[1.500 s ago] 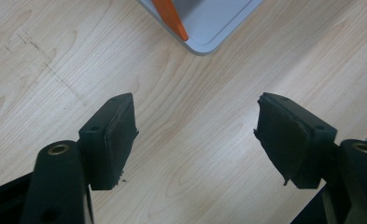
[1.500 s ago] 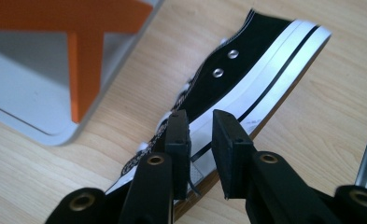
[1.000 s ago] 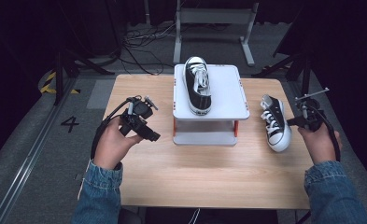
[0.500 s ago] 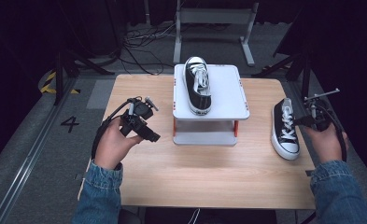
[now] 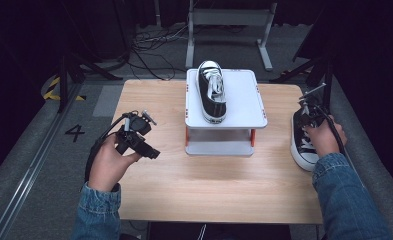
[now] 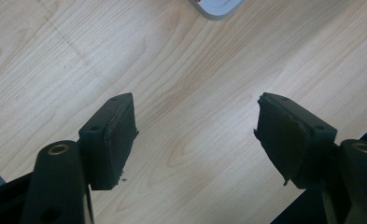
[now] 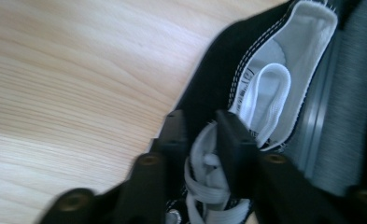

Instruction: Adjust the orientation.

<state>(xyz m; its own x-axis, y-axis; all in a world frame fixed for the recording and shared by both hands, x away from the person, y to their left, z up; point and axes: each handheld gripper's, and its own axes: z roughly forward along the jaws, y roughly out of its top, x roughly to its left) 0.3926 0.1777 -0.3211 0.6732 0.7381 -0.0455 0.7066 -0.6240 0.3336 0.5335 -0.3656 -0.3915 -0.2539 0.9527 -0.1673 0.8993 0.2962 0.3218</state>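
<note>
From above, the right claw grips a sneaker at the bench's right edge, right of the riser, toe toward the person. The left claw, left of the riser, gapes empty over wood. Close up, the right claw, jaws just closing, pinches the sneaker's side wall and laces.

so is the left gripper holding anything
No, the left gripper has its jaws apart over the bare table, with nothing between them.
</note>
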